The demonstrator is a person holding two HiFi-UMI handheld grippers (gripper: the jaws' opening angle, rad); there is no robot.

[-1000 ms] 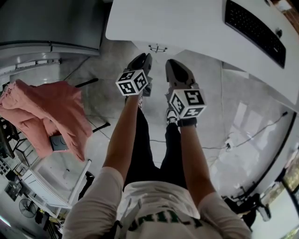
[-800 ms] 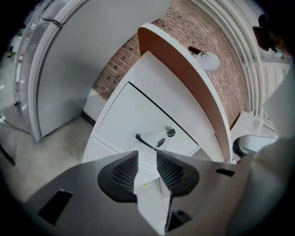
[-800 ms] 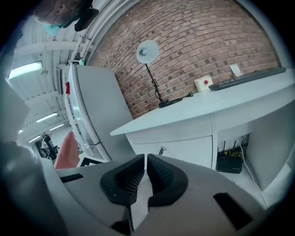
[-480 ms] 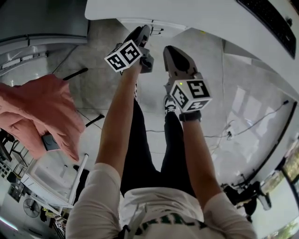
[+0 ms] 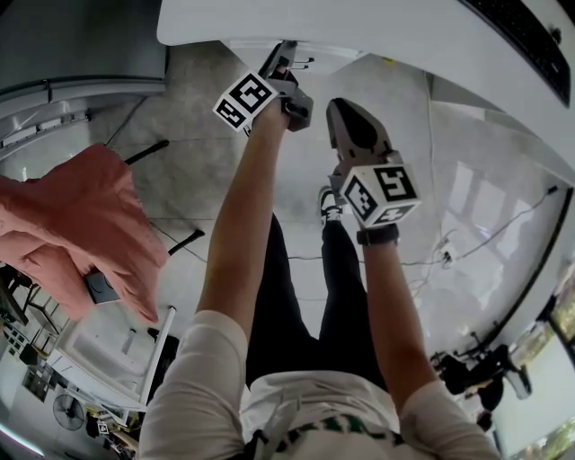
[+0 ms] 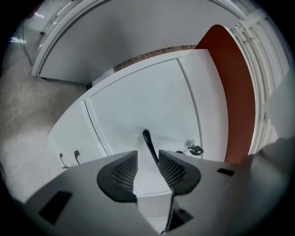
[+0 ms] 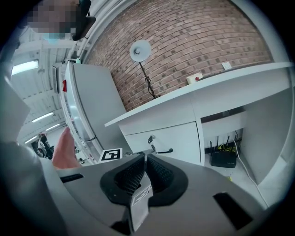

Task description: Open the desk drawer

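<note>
Left gripper (image 6: 147, 156): lower centre of the left gripper view. Its two ribbed pads stand apart, having just been opening, and neither presses on anything.
Between its jaws: the black handle (image 6: 148, 144), a thin bar that rises from the gap, closer to the pad on the frame's right.
Drawer (image 6: 143, 103): the white front fills the middle of the left gripper view. In the head view it sits at top centre, under the edge of the desk (image 5: 377, 27).
Lock (image 6: 194, 149): a keyed lock on the drawer front, just right of the handle.
Right gripper (image 7: 144, 160): lower centre of the right gripper view, pads pressed together with nothing between them. It is well apart from the drawer, which lies beyond it at mid-frame.
Head view: both forearms reach up the frame. The left gripper is at the desk's edge, and the right gripper is lower and to its right.
Keyboard (image 5: 526, 25): upper right corner, on the desk.
Pink cloth (image 5: 76, 225): left edge, draped over a chair.
Brick wall (image 7: 193, 41): upper part of the right gripper view, behind the desk.
</note>
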